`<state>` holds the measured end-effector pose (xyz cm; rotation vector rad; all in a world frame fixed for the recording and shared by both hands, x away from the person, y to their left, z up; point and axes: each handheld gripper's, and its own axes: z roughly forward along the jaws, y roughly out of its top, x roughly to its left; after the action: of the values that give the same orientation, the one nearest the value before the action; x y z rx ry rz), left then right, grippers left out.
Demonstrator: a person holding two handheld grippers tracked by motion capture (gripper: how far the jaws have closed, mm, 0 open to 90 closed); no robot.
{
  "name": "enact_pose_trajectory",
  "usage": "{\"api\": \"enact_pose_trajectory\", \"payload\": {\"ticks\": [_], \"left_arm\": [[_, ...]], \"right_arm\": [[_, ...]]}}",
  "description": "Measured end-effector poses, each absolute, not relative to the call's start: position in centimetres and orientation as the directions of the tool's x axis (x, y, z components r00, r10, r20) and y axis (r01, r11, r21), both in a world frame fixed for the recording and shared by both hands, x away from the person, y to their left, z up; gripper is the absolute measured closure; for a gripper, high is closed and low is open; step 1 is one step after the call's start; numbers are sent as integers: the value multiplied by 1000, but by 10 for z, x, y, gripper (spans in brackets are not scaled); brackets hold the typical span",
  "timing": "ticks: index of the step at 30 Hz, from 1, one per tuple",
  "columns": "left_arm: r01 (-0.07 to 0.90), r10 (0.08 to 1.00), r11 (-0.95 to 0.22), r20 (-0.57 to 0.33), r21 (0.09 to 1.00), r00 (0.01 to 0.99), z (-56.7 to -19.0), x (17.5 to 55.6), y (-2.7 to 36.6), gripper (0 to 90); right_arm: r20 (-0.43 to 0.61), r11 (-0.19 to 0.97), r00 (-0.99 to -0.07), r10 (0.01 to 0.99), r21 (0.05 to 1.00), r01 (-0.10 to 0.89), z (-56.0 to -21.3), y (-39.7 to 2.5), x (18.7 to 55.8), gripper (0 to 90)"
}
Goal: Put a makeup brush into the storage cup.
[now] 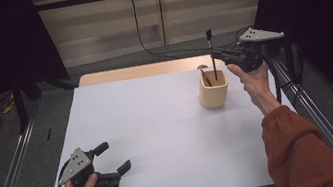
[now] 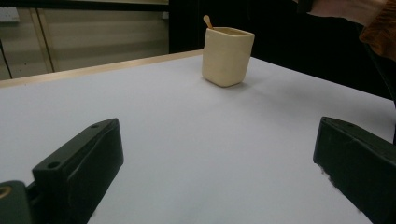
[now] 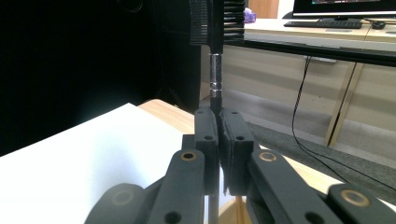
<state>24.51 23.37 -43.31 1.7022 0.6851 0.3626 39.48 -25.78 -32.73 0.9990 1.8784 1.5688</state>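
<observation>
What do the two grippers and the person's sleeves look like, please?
Both the left gripper and the right gripper are black, with two blocky jaws on hinged links and brass-coloured pins. Each carries a grey three-cornered plate with small holes on top. A black cable loops from the left one. The sleeves are rust-orange.

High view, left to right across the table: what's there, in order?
Left gripper, jaws open and low over the white table near its front left corner → beige cup toward the far right → right gripper, shut on a black utensil held upright over the cup.
</observation>
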Motion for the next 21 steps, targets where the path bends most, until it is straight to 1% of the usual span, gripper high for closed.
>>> {"api": "enact_pose_trajectory", "payload": {"ticks": [21], "left_arm": [[252, 615, -119, -128, 960, 778, -433, 245, 235, 17]], "right_arm": [[87, 75, -588, 804, 967, 245, -344, -261, 411, 862]]}}
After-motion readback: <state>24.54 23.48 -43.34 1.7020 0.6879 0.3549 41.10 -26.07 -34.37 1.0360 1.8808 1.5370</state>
